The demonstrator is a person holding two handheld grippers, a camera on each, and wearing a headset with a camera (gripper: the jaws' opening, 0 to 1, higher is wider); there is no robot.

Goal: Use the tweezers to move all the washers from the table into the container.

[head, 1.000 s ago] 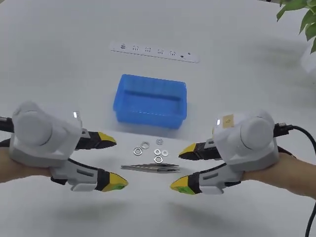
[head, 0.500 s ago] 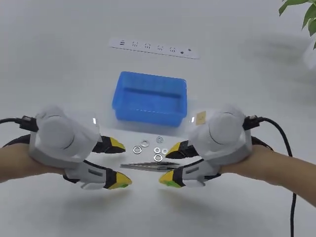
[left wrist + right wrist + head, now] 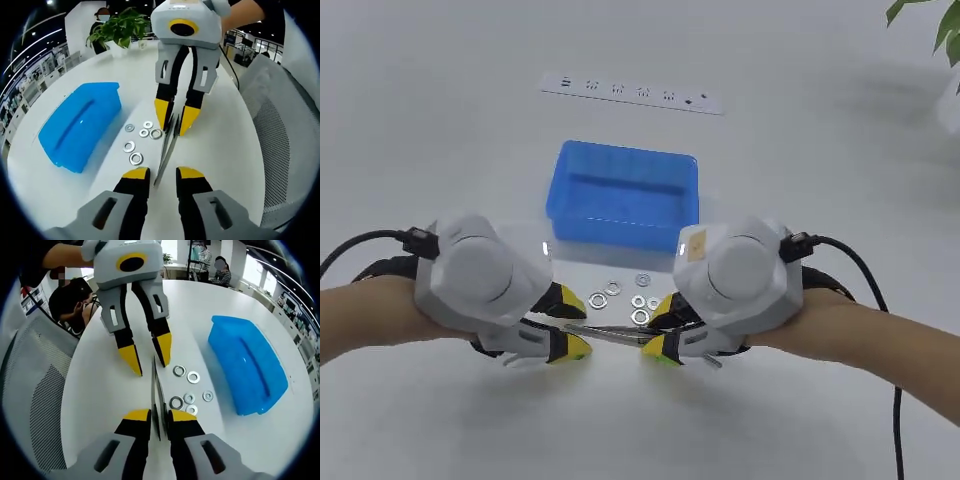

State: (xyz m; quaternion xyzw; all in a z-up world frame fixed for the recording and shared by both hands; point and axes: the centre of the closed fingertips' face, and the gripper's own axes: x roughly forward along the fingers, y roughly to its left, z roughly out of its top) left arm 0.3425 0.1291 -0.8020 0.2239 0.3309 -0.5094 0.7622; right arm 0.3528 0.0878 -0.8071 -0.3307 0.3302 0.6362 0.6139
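The tweezers (image 3: pixel 610 333) are slim, silver and lie flat on the white table (image 3: pixel 440 120), stretched between the two grippers so that each end sits inside a pair of jaws. Six small silver washers (image 3: pixel 640 318) lie loose on the table just beyond the tweezers, off the far side of both sets of yellow-tipped jaws, and the blue container (image 3: pixel 620 228) stands behind them. From overhead the grey housings cover both ends of the tweezers. The left gripper view looks along the left gripper (image 3: pixel 163 173), whose jaws stand spread, with one thin end of the tweezers (image 3: pixel 167 150) lying untouched in the gap. The right gripper view shows the right gripper (image 3: pixel 160 416) with its jaws drawn in close on either side of the tweezers (image 3: pixel 156 405), though I cannot tell whether they actually pinch. Half a second ago both grippers stood farther apart, short of the tweezers' ends; the left gripper (image 3: pixel 578 323) and right gripper (image 3: pixel 660 328) have since closed in over them.
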